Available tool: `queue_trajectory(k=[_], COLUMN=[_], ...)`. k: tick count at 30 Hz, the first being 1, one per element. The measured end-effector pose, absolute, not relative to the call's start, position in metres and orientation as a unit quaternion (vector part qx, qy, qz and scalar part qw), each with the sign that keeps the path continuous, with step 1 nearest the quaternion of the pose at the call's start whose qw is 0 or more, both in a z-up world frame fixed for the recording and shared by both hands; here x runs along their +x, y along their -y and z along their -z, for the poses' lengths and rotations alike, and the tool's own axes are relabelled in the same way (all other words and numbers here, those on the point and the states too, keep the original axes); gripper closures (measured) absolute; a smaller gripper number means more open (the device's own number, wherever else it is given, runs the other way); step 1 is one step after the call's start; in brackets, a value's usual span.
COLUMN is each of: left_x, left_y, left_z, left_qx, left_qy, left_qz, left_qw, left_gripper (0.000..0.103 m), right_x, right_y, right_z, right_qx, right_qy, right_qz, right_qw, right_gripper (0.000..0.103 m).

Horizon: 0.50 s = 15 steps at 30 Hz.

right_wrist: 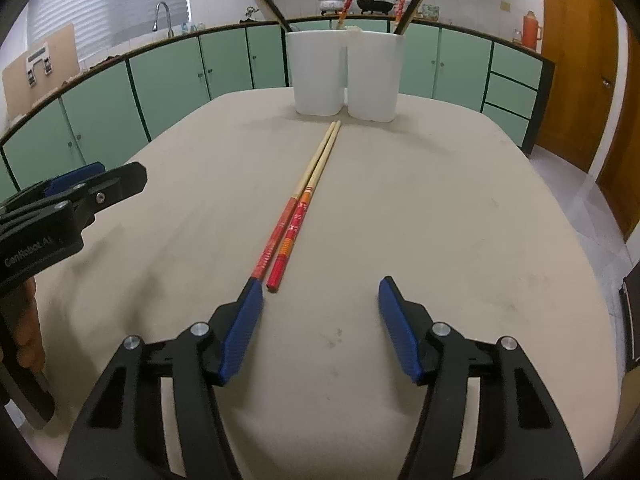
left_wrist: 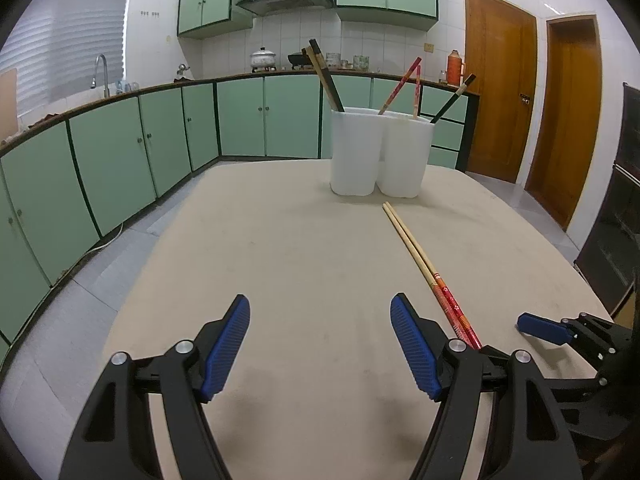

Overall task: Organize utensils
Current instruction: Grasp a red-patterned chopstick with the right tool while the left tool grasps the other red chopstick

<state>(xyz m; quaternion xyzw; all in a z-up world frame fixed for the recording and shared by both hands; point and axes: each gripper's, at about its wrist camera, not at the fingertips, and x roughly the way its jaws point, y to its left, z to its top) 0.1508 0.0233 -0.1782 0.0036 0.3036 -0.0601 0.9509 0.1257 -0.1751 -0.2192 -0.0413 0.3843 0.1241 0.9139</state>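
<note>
A pair of red-handled bamboo chopsticks (right_wrist: 298, 206) lies side by side on the beige table (right_wrist: 440, 208), tips toward a white two-compartment holder (right_wrist: 344, 76). The holder (left_wrist: 380, 152) has several dark and red chopsticks standing in it. My right gripper (right_wrist: 320, 300) is open just short of the red handle ends, its left pad beside one handle, with nothing between the pads. My left gripper (left_wrist: 320, 320) is open over bare table, the chopsticks (left_wrist: 424, 268) passing to the right of its right finger. In each wrist view the other gripper shows at the frame's edge.
Green kitchen cabinets (left_wrist: 160, 136) and a counter with a sink tap (left_wrist: 100, 72) run behind the table. Wooden doors (left_wrist: 500, 100) stand at the right. A person's hand (right_wrist: 24, 320) holds the left gripper's handle at the left edge.
</note>
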Motion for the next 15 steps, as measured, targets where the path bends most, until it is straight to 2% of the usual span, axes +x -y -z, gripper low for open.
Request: queue_trajectory(k=[4, 13, 14, 15], left_x=[0.152, 0.153, 0.152, 0.152], left_y=[-0.024, -0.024, -0.023, -0.023], left_z=[0.18, 0.179, 0.179, 0.179], left_qx=[0.002, -0.001, -0.001, 0.0], left_qy=[-0.307, -0.308, -0.307, -0.307], left_qz=[0.06, 0.063, 0.064, 0.064], left_qw=[0.95, 0.949, 0.949, 0.95], left_gripper=[0.031, 0.031, 0.031, 0.031], right_x=[0.129, 0.13, 0.131, 0.131], right_y=[0.178, 0.189, 0.186, 0.184], right_z=[0.22, 0.217, 0.218, 0.219], right_qx=[-0.041, -0.014, -0.017, -0.02], right_qy=[-0.389, -0.389, -0.39, -0.39], right_qz=[-0.11, -0.105, -0.107, -0.107], right_qw=[0.914, 0.915, 0.915, 0.914], right_gripper=[0.05, 0.051, 0.053, 0.059])
